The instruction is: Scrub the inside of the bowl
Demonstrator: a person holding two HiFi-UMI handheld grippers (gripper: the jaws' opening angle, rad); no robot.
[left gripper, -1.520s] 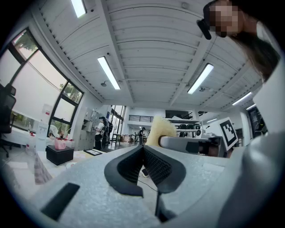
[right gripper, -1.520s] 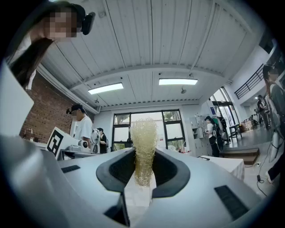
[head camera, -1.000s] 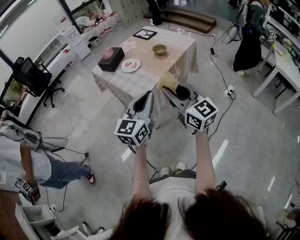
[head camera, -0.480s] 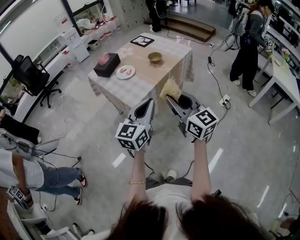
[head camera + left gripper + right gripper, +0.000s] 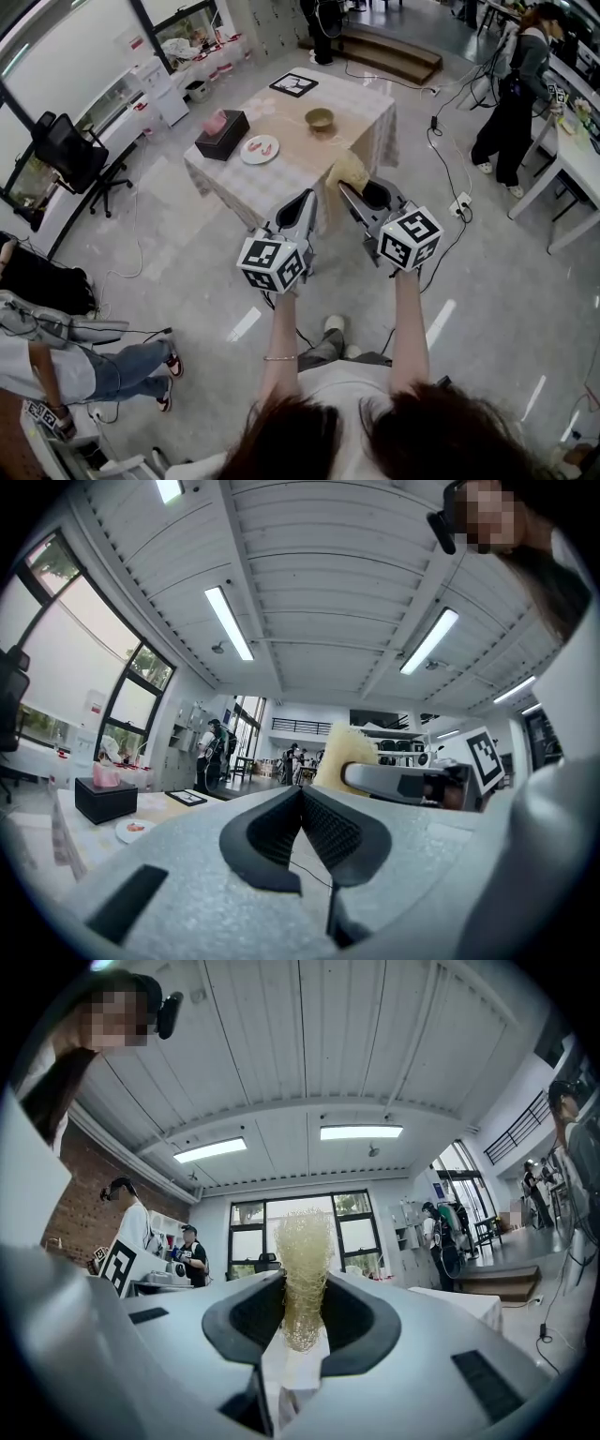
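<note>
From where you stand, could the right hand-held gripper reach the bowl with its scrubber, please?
Probably not yet: the right hand-held gripper, shut on the scrubber, hangs short of the table, and the bowl sits toward its far side. Nothing stands between them.

Both bare forearms reach forward from the chest, roughly parallel: the left forearm [image 5: 277, 323] with a thin bracelet [image 5: 278, 357] at the wrist, the right forearm [image 5: 406, 314] beside it. The left gripper [image 5: 306, 195] points ahead and slightly inward. Its jaws are pressed together at the tips with nothing between them, and its marker cube [image 5: 274, 263] sits above the hand. The right gripper [image 5: 347, 189] is just beside the left, not touching it, its marker cube [image 5: 411, 238] turned outward. Its jaws are clamped on a yellowish mesh scrubber [image 5: 303, 1241], which sticks out past the tips.
</note>
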